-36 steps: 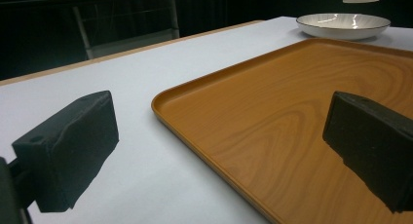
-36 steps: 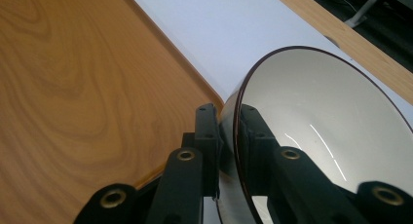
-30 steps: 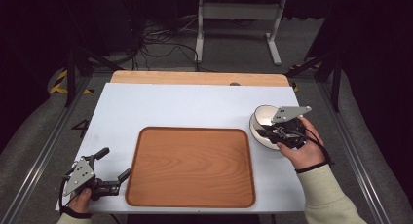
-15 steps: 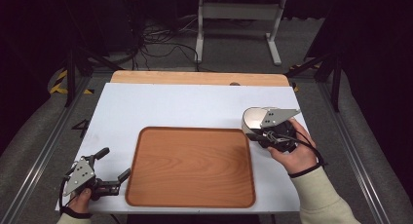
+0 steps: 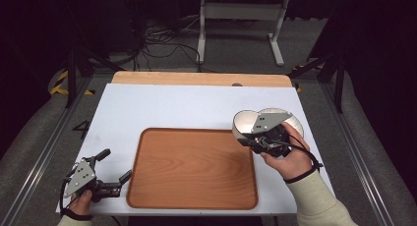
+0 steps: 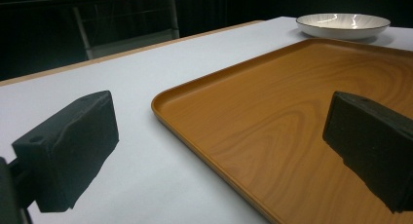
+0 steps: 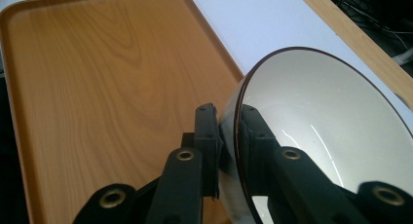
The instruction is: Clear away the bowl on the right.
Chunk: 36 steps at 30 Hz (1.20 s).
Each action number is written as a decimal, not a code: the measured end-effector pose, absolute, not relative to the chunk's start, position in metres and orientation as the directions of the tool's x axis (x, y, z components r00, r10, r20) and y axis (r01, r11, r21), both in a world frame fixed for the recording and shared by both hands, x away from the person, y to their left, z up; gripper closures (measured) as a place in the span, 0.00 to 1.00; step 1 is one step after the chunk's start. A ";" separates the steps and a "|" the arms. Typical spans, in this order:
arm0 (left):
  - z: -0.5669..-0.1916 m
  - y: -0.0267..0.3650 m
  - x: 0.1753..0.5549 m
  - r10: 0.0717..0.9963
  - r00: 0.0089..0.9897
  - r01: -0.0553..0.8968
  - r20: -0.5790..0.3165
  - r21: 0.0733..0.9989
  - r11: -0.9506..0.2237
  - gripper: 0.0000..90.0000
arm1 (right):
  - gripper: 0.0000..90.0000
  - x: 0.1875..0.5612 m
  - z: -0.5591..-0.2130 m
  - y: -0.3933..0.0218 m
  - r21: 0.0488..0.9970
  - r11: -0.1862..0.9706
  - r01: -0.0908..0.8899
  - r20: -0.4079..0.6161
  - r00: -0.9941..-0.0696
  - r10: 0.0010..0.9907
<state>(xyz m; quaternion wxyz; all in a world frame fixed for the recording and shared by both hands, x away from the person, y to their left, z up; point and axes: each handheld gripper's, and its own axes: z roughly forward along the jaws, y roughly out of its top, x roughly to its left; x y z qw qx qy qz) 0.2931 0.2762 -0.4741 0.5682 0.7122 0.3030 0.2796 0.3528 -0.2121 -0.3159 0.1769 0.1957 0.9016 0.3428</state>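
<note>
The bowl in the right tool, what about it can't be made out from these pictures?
- Underside of the bowl: right gripper view, cut off by the frame's bottom edge and hidden by the tool's jaws.
- Near rim of the bowl: high view, covered by the grey plate and the hand.
- Whether it clears the tray: no side-on view.

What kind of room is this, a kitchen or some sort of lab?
Probably a lab or recording studio: dark surroundings, loose cables on the floor, and a white table holding a wooden tray and a bowl.

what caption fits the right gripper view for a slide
Right tool shut on a white bowl's rim, held over the wooden tray's edge.
</note>
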 end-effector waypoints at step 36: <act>-0.474 0.276 0.293 0.748 0.662 0.116 0.051 0.979 -0.170 0.00 | 0.89 0.341 -0.317 -0.144 0.691 0.710 0.132 -0.170 -0.926 0.338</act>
